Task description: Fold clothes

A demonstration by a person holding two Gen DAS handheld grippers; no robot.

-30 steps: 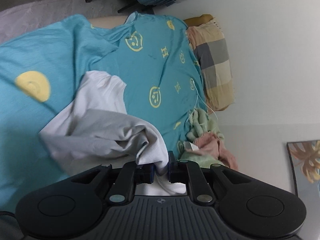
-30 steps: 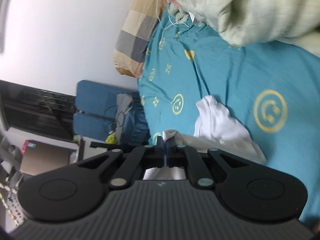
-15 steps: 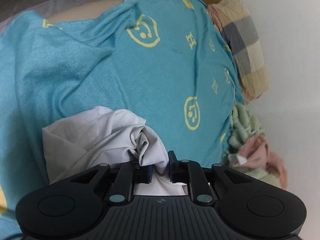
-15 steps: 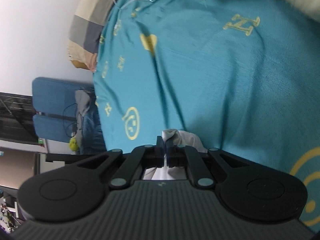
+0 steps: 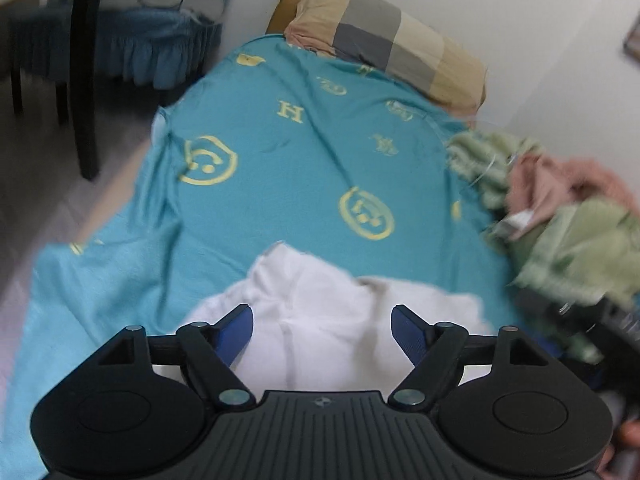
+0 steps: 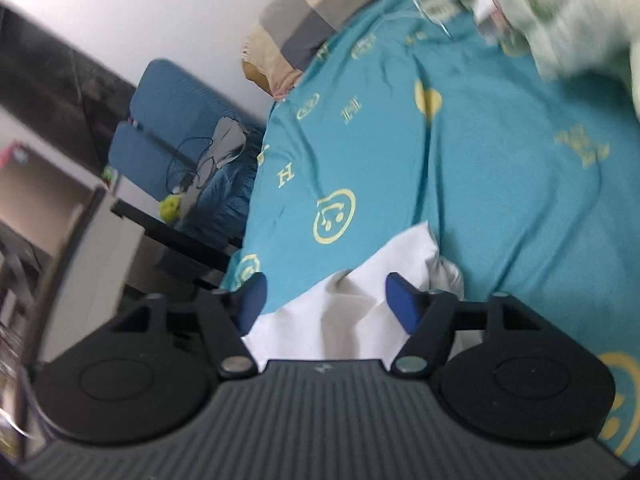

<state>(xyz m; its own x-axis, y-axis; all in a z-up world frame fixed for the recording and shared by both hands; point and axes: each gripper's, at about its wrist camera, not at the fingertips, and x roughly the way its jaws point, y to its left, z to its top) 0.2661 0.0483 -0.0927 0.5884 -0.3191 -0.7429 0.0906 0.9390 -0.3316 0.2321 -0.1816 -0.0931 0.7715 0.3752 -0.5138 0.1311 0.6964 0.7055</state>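
Note:
A white garment (image 5: 320,312) lies crumpled on the teal bedsheet (image 5: 304,168) with yellow smiley prints. My left gripper (image 5: 322,330) is open just above it, its blue pads apart on either side of the cloth. In the right wrist view the same white garment (image 6: 344,300) lies below my right gripper (image 6: 326,300), which is also open with nothing between its pads. Both frames are blurred by motion.
A heap of green and pink clothes (image 5: 560,216) lies at the bed's right side, also in the right wrist view (image 6: 540,8). A checked pillow (image 5: 392,44) sits at the head by the white wall. A blue chair (image 6: 176,136) and dark table leg (image 5: 84,80) stand beside the bed.
Both grippers were shut on the white garment and have opened, letting it drop onto the sheet. Both views have swung toward the pillow.

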